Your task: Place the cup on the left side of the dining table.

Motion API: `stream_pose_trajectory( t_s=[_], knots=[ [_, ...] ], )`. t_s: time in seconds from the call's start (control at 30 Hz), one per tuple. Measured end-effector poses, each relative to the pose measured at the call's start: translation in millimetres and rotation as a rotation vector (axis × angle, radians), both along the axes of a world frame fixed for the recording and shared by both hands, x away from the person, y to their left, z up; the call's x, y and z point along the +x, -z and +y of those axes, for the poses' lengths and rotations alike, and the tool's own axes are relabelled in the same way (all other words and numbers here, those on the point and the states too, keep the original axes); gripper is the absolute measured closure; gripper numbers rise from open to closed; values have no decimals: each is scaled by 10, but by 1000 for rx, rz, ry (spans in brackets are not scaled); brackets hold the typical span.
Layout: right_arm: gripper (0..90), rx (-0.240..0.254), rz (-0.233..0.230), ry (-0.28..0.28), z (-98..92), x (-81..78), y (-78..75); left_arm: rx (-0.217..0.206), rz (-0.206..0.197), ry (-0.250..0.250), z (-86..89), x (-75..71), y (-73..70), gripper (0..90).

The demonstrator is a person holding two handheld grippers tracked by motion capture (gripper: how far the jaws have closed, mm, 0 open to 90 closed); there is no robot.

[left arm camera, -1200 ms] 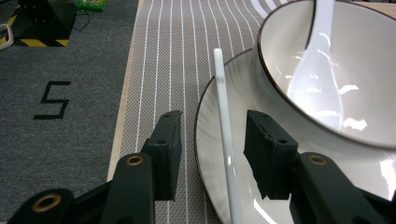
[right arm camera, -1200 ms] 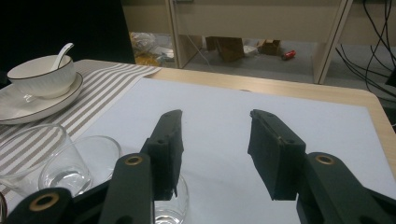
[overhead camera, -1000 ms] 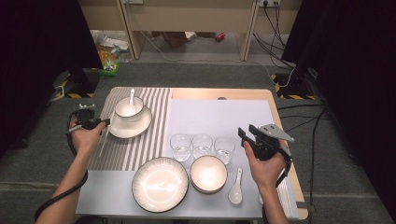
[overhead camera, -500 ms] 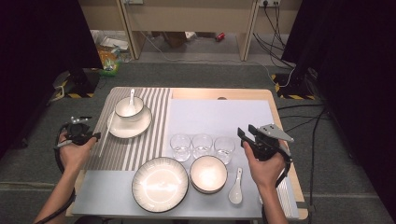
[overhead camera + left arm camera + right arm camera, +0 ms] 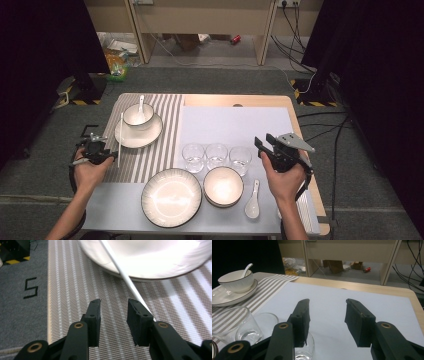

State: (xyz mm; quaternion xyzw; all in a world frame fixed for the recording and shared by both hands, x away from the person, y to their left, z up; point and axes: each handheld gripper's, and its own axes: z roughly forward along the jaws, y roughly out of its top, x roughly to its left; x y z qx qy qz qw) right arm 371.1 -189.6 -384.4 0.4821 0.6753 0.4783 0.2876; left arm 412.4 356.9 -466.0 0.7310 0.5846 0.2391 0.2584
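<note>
**Student:** Where the left gripper hovers at the edge of the striped placemat, what is it holding?

**Tutor:** Nothing. In the left gripper view its jaws have just been closing, yet the gap between them is bare. The white chopstick runs down from the rim of the small plate and passes the outer side of one jaw, not between the two. The gripper is open and empty.

**Student:** And where does the chopstick lie on the table?

**Tutor:** In the high view the chopstick lies along the left edge of the small plate, just beside the gripper's tips. On that plate stands a bowl with a spoon in it. That far-left place looks largely laid, and the chopstick appears to be the piece now under adjustment.

**Student:** What remains?

**Tutor:** Judging from the layout, most of the ware. The large plate, the second bowl, the loose spoon and the three glasses are grouped at the near side of the table and not yet set out as a place. The white mat beyond them is bare.

**Student:** And the right gripper?

**Tutor:** It is open and empty — held above the right part of the white mat, near the glasses but touching none. The right gripper view shows daylight between its jaws.
</note>
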Motion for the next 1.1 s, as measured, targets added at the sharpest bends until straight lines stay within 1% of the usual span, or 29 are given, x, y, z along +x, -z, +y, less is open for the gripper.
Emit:
stream_pose_trajectory(
  t_s=[0.07,0.1,0.13,0.17,0.2,0.27,0.3,0.43,0.47,0.53,0.6,0.63,0.73,0.83,0.87,0.9,0.97,1.03,1.07,1.1],
  knots=[
    [546,-1,0,-1,2,0,2,0,4,14,-66,4,-8,630],
    [546,-1,0,-1,2,0,2,0,4,14,-66,4,-8,633],
    [547,-2,-1,-1,0,2,4,8,1,22,-101,7,-5,633],
    [547,-3,3,0,-3,0,4,8,9,42,-164,15,-7,635],
    [546,-4,2,0,-5,0,4,9,9,49,-195,21,-7,635],
    [547,-4,2,1,-8,2,5,3,11,55,-253,35,-12,636],
    [547,-4,2,2,-9,3,6,7,2,57,-280,45,-10,636],
    [546,-2,3,0,-11,4,8,9,-2,71,-363,86,-16,637],
    [546,-3,0,0,-14,5,9,8,-1,76,-380,92,-23,637],
    [546,0,2,2,-20,2,4,6,-18,73,-411,98,-21,634],
    [546,3,3,5,-33,-3,-1,5,-17,76,-416,97,-27,626],
    [546,-1,1,8,-45,-2,-2,-12,-26,70,-414,90,-38,613],
    [546,3,5,17,-84,-1,-9,-20,-48,61,-381,58,-64,576],
    [546,5,8,27,-125,1,-22,-52,-81,63,-338,9,-101,537],
    [545,3,9,29,-140,-1,-30,-52,-81,63,-338,9,-101,515],
    [544,2,13,33,-160,-6,-40,-69,-105,63,-315,-27,-125,491],
    [542,4,17,38,-181,-7,-45,-75,-111,59,-307,-43,-136,446],
    [542,3,40,58,-255,-5,-29,-92,-128,51,-300,-81,-154,412],
    [541,-5,48,62,-283,-4,-17,-92,-128,51,-300,-81,-154,399],
    [541,-1,58,66,-304,-5,-4,-89,-142,56,-305,-98,-165,388]
  ],
)
